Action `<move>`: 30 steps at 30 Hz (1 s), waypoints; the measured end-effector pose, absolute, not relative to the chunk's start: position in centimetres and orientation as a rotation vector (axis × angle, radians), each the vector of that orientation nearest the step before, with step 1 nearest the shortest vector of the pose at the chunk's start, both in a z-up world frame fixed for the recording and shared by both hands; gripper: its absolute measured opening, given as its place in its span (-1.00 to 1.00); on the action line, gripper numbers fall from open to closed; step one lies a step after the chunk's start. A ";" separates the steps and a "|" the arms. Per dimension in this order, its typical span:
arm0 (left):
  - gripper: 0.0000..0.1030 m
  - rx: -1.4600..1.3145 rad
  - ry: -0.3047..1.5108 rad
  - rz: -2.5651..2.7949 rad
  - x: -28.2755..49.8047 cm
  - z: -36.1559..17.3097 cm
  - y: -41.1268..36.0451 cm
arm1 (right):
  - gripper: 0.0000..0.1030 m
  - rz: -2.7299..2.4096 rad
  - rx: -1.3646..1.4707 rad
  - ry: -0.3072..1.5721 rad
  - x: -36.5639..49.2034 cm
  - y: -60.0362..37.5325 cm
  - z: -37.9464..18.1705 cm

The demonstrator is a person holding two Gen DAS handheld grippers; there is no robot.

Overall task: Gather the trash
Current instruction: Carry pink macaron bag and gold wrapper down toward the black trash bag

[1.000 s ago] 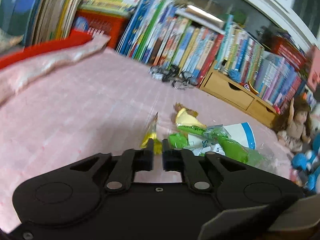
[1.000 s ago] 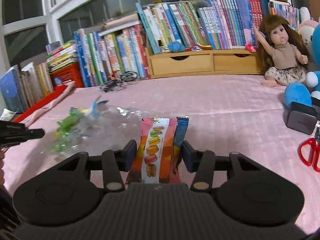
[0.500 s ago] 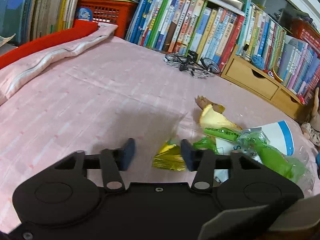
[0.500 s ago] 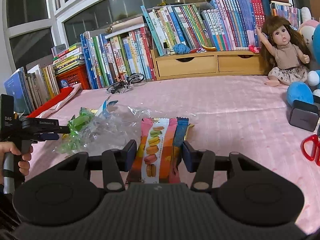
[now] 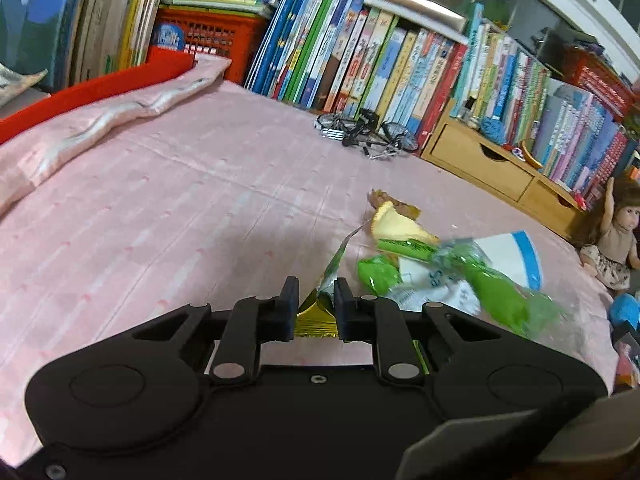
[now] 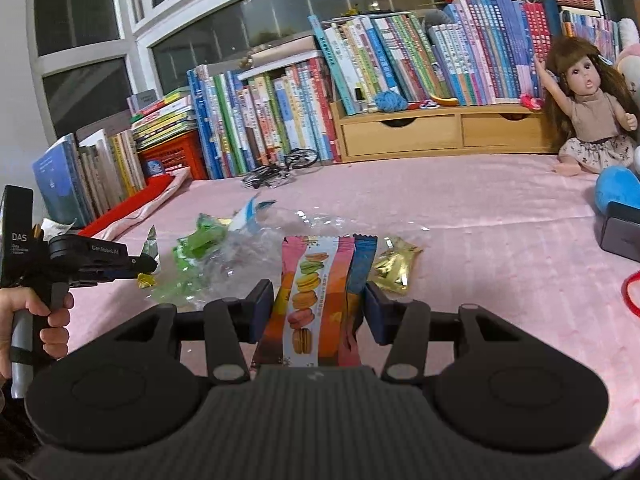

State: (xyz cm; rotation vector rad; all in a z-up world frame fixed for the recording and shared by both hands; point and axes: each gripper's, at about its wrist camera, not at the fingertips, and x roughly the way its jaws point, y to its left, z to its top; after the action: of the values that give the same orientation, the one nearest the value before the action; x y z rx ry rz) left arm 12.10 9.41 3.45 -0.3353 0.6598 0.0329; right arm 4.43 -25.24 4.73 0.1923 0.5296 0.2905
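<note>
A pink cloth (image 5: 168,208) covers the whole surface, with a row of books (image 6: 280,112) standing along its far edge from ten to two o'clock in the right wrist view and a doll (image 6: 588,120) sitting at two. In the middle lies a clear plastic bag (image 6: 256,248) stuffed with green wrappers (image 5: 496,292), and a pale yellow peel (image 5: 394,226) sits just beyond it at one o'clock in the left wrist view. The right gripper (image 6: 318,306) stands half wide, its pads pressed on both sides of a bundle of macaron snack packets (image 6: 316,300) that stick up between them. A crumpled gold wrapper (image 6: 394,266) lies on the cloth at one o'clock of that bundle. The left gripper (image 5: 316,306), held by a hand (image 6: 28,320) at nine o'clock in the right view, is closing narrow on a gold and silver foil wrapper (image 5: 320,312), whose thin tip rises toward twelve
</note>
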 end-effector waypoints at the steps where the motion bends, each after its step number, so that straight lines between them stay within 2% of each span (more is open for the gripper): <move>1: -0.67 -0.323 0.650 0.031 11.5 3.8 9.2 | 0.04 0.297 0.192 0.529 4.2 -25.0 4.7; 13: -0.67 -0.239 0.577 -0.059 2.1 6.1 6.6 | 0.04 0.362 0.205 0.538 1.1 -23.2 3.9; 30: -0.67 -0.170 0.670 -0.209 -9.1 4.9 5.0 | 0.04 0.440 0.212 0.547 -7.4 -21.8 2.7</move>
State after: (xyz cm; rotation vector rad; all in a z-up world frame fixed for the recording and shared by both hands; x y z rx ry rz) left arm -9.06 4.98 4.93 -0.1696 0.6700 -0.2085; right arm -7.40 -21.78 2.69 0.2125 0.5470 0.4399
